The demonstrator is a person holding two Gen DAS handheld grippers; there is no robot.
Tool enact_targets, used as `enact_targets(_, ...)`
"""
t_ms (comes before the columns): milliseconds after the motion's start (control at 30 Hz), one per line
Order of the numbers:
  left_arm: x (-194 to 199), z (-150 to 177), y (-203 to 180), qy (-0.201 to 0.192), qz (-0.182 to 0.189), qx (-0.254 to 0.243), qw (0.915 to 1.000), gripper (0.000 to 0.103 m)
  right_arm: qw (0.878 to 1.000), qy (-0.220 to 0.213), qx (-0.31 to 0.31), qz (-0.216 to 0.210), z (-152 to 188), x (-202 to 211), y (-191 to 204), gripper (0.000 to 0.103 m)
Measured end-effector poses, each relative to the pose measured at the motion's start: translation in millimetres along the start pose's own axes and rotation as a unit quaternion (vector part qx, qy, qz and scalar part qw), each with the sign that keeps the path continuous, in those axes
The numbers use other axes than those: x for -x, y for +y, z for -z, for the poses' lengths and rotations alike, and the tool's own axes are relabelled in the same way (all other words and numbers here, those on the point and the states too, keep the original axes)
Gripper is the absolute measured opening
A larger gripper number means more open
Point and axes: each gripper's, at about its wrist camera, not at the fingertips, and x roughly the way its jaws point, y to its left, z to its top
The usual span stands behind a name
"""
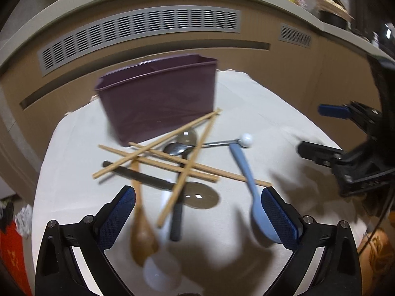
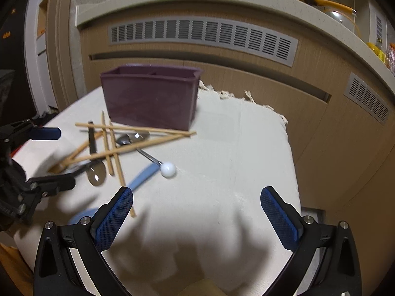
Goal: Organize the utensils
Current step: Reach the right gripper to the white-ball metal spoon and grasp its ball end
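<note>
We see matt purple plastic holder (image 1: 158,98), bare wooden chopsticks (image 1: 158,159) before it, glossy metal spoon (image 1: 176,148), smooth blue plastic spoon (image 1: 259,212), woven cream cloth (image 2: 234,160) beneath, fringed beside the holder.

One purple holder (image 1: 158,98). Four wooden chopsticks (image 1: 172,133). One wooden spoon (image 1: 142,231), one blue spoon (image 1: 256,204), one ball-ended metal spoon (image 1: 177,148), two dark-handled utensils (image 1: 176,219).

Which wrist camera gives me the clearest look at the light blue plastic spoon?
Left wrist: the light blue plastic spoon shows handle to bowl, beside the left gripper. Right wrist shows only its blurred handle, the bowl behind a fingertip.
</note>
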Motion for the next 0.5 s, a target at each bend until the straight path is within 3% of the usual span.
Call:
enact_targets(167, 0.3, -1.0, 8.2, -0.005, -0.011, 0.022, 0.9997, 0.099, 1.0, 0.011, 0.021, -0.016, -7.3, -14.5, 7.2, 0.103)
enact_targets(333, 8.8, -3.8, 50.7, -0.011, -0.101, 0.092, 0.9906, 0.1, 0.994, 0.037, 0.058, -0.081, -36.0, -46.7, 20.9, 0.102)
enact_targets(400, 11.8, -2.5, 69.3, -0.006, -0.128, 0.129, 0.9833, 0.1, 0.991, 0.049, 0.084, -0.095, -42.6, -59.9, 28.2, 0.089)
enact_targets(467, 20.4, 0.1, 88.8, -0.017, -0.124, 0.171, 0.9773, 0.101, 0.987, 0.072, 0.1, -0.1, -44.5, -71.4, 32.6, 0.06)
enact_targets(500, 26.3, 1.9, 97.0, -0.026, -0.122, 0.19, 0.9738, 0.103, 0.987, 0.08, 0.097, -0.105, -44.1, -75.0, 31.9, 0.057)
